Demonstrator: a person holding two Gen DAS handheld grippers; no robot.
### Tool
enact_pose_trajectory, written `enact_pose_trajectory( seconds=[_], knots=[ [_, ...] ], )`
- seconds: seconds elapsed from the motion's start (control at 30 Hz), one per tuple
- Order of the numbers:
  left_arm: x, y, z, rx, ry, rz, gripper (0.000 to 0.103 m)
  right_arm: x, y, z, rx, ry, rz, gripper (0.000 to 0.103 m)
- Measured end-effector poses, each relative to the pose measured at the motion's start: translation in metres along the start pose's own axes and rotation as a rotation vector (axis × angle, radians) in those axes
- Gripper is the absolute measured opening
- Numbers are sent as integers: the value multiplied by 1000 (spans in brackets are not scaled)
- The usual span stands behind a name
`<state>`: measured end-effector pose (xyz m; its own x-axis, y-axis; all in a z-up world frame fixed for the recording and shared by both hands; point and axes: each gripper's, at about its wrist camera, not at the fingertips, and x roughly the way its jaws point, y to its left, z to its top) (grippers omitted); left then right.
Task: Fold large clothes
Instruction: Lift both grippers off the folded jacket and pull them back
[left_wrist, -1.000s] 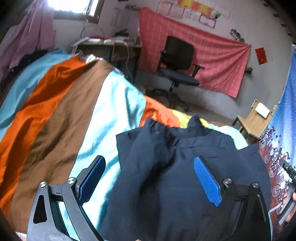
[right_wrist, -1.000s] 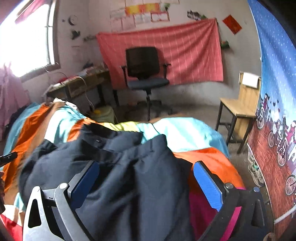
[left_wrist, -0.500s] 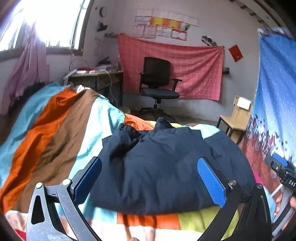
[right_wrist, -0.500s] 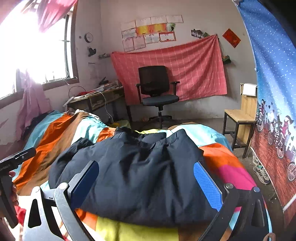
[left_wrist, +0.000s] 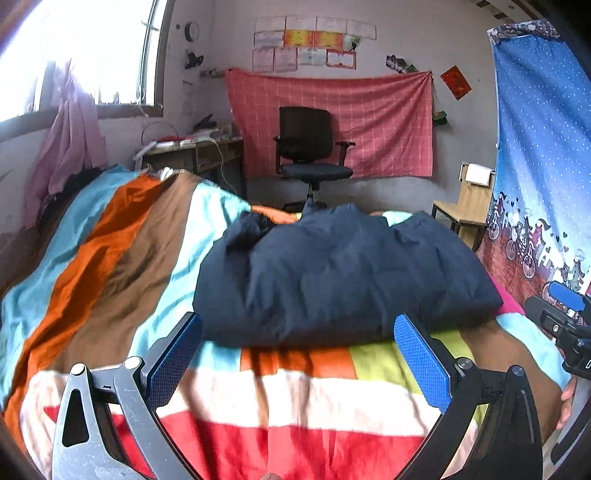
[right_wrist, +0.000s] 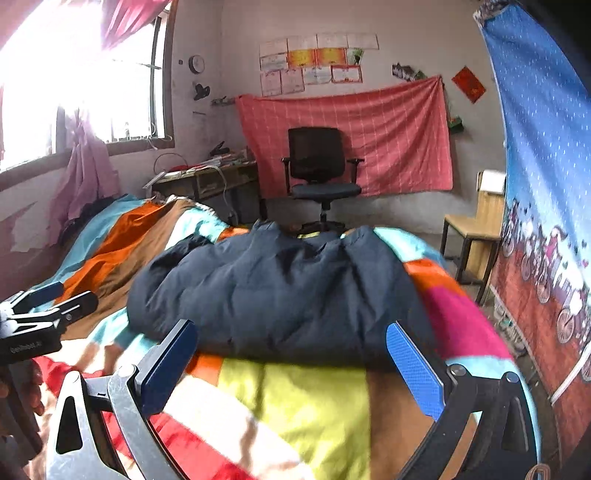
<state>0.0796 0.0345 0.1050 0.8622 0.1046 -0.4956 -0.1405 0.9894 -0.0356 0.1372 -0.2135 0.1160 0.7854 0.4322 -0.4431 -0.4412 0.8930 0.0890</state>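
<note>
A: Okay, quick pass, left to right. Your left gripper (left_wrist: 297, 354) has its jaws spread wide with nothing between them, only striped bedspread (left_wrist: 122, 258) under the gap. It hangs just short of the navy jacket (left_wrist: 340, 273), not touching it.

B: Where's the jacket sitting?

A: Bunched in a folded heap on the bed, toward the far end and right of the middle. Its near hem runs straight across just beyond your blue pads (left_wrist: 423, 360). Its left edge is rumpled and lumpy, and the collar end points at the office chair (left_wrist: 310, 147).

B: Room on the left?

A: Plenty. Long bare stripes of teal, orange and brown run from the jacket's left edge up toward the window wall. The near strip of bed in front of the hem is bare too.

B: Right side?

A: Your right gripper (right_wrist: 291, 358) is also spread wide, empty, and stopped just short of the hem. In its view the jacket's (right_wrist: 280, 288) right edge lies near the bed's right edge, with a pink and orange band of bedspread (right_wrist: 458, 325) between them. Tight there: the blue curtain (right_wrist: 543, 184) hangs close beside the bed, and a wooden chair (right_wrist: 476, 225) stands past the corner.

B: Do the grippers see each other?

A: Yes, each shows at the other view's outer rim, well apart.
</note>
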Motion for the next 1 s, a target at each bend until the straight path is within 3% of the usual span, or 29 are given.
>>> enact_pose_trajectory(
  seconds=[0.4,1.0],
  knots=[
    [-5,13,-36,-60,53,30,101,4,9,-32,5,44,21,103],
    [-7,8,-40,-35,51,28,101,4,10,-36,5,51,39,103]
  ],
)
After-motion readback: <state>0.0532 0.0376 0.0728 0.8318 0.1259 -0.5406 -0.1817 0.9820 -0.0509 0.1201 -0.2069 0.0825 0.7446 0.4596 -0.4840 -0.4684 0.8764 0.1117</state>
